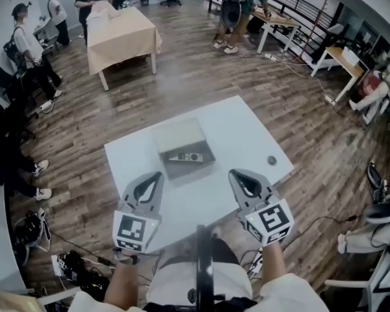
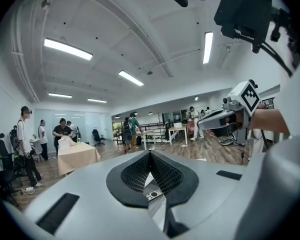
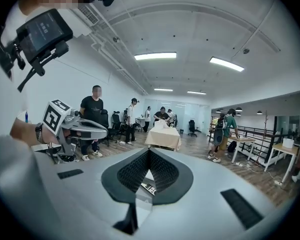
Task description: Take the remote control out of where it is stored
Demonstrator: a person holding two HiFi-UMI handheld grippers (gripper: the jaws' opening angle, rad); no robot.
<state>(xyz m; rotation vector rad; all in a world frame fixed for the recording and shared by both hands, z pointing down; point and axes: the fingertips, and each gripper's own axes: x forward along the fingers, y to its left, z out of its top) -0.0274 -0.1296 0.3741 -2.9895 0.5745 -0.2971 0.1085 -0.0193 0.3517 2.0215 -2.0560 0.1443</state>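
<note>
A slim dark remote control (image 1: pixel 185 156) lies flat inside a shallow grey cardboard box (image 1: pixel 182 169) whose lid is folded open behind it. The box sits near the middle of a white square worktop (image 1: pixel 247 135). A small dark round object (image 1: pixel 271 160) rests on the worktop well apart from the box, toward its right edge. The left gripper (image 1: pixel 157 174) is held over the near part of the worktop, just short of the box's near left corner, and the right gripper (image 1: pixel 234 172) is held level with it off the box's near right corner. The remote control lies between the two and a little ahead of both, touched by neither. In the left gripper view the black ribbed fingers (image 2: pixel 130 176) are pressed together at their tips with nothing between them, and the remote control (image 2: pixel 152 195) shows below them through the gap. In the right gripper view the fingers (image 3: pixel 132 171) likewise meet tip to tip and hold nothing, with the remote control (image 3: pixel 149 188) showing beneath.
</note>
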